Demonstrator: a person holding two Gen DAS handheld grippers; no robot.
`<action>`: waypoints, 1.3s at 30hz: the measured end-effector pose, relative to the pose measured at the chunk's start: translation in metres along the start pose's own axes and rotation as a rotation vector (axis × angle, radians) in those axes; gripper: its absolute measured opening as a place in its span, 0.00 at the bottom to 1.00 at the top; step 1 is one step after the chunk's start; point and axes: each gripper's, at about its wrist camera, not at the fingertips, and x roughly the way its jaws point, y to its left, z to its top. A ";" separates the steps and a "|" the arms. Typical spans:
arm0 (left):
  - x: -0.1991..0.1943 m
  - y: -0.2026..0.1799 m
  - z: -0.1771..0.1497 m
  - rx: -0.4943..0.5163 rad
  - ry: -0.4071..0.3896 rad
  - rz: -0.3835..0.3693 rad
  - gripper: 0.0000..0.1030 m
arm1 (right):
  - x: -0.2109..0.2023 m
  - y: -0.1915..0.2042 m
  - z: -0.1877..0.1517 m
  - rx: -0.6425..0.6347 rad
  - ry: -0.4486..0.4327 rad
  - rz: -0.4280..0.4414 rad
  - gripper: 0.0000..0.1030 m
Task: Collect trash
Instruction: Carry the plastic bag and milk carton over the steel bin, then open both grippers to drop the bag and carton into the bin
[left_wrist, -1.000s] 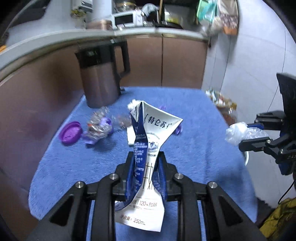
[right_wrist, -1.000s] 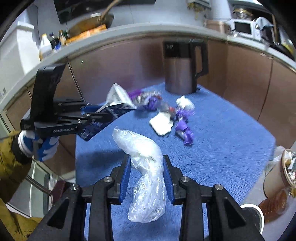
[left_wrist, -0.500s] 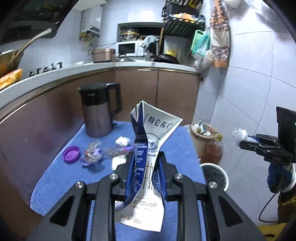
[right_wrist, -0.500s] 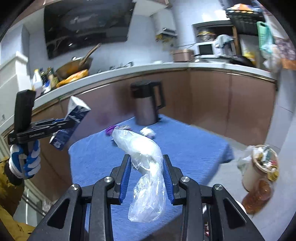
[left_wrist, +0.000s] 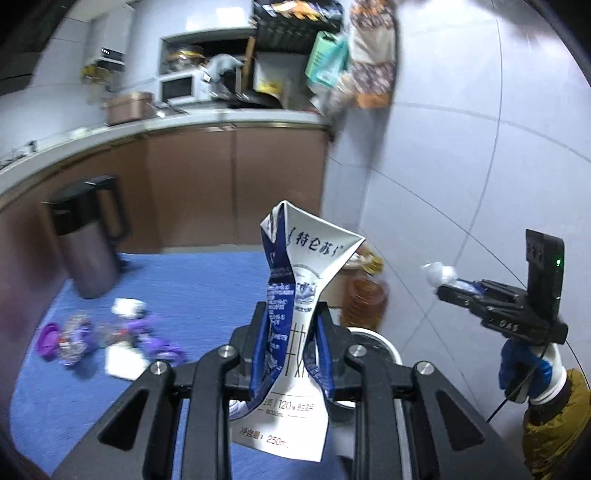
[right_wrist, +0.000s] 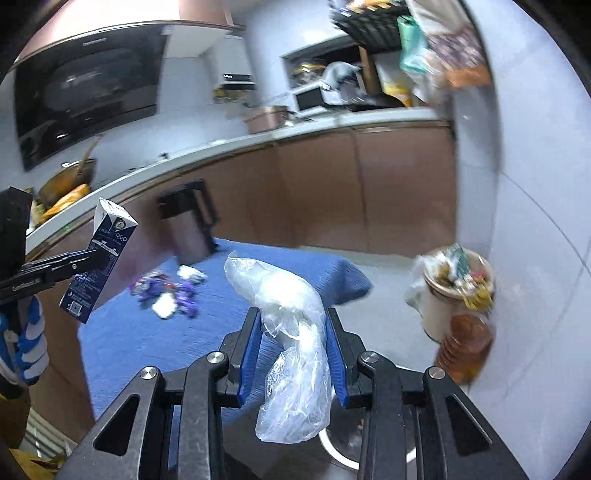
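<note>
My left gripper (left_wrist: 291, 325) is shut on a crushed blue-and-white milk carton (left_wrist: 299, 295), held upright above the right edge of the blue-covered table (left_wrist: 207, 280). My right gripper (right_wrist: 293, 332) is shut on a crumpled clear plastic bag (right_wrist: 291, 332), held in the air beyond the table's right end. Each gripper shows in the other's view: the right one (left_wrist: 443, 290) with the bag, the left one (right_wrist: 92, 254) with the carton (right_wrist: 99, 254). Purple wrappers and white paper scraps (left_wrist: 122, 332) lie on the table (right_wrist: 221, 317). A white bin rim (left_wrist: 376, 338) sits below the carton.
A dark kettle (left_wrist: 85, 236) stands at the table's back left, with a purple lid (left_wrist: 48, 334) near it. A full waste basket (right_wrist: 454, 288) and an amber bottle (right_wrist: 465, 347) stand on the floor by the tiled wall. Brown cabinets run behind.
Both grippers have lifted and swung right, away from the table, still holding the carton and the bag. The floor, waste basket and white bin rim have come into view.
</note>
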 end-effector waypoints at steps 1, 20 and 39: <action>0.018 -0.009 0.001 0.004 0.021 -0.021 0.22 | 0.005 -0.011 -0.005 0.022 0.014 -0.012 0.31; 0.248 -0.110 -0.022 0.023 0.336 -0.185 0.23 | 0.119 -0.134 -0.100 0.255 0.307 -0.149 0.34; 0.220 -0.106 -0.014 -0.028 0.273 -0.227 0.42 | 0.102 -0.142 -0.095 0.239 0.290 -0.251 0.63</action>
